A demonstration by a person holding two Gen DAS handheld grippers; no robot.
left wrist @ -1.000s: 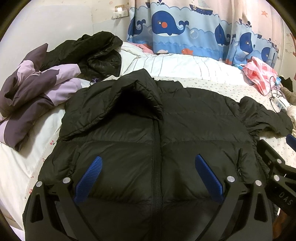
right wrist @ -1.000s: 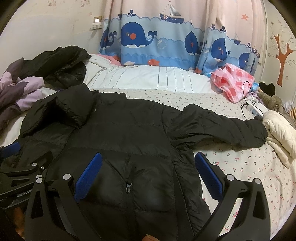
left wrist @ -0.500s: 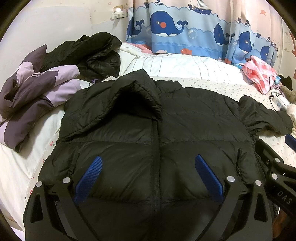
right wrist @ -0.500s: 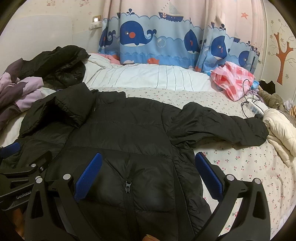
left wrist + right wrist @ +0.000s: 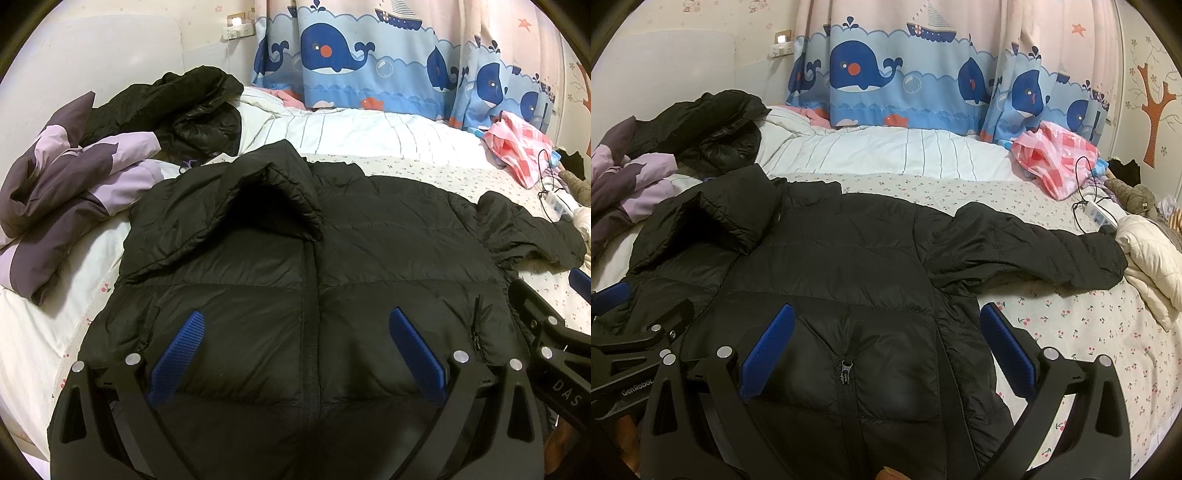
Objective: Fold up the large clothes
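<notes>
A black puffer jacket (image 5: 332,266) (image 5: 849,258) lies front-up and zipped on the bed, hood folded over its left shoulder. Its right sleeve (image 5: 1034,254) stretches out over the floral sheet. My left gripper (image 5: 295,325) hovers open above the jacket's lower front, astride the zipper, holding nothing. My right gripper (image 5: 886,321) is open too, above the hem near the zipper pull (image 5: 846,369). Each gripper shows at the edge of the other's view.
A purple quilted garment (image 5: 62,199) and another black jacket (image 5: 177,110) are piled at the left. A pink checked cloth (image 5: 1056,162), a power strip with cable (image 5: 1100,214) and a cream garment (image 5: 1152,258) lie to the right. Whale curtains (image 5: 923,81) hang behind the bed.
Both views have drifted slightly; the jacket sits a little higher in the frames. Both grippers stay open and the jacket has not been moved.
</notes>
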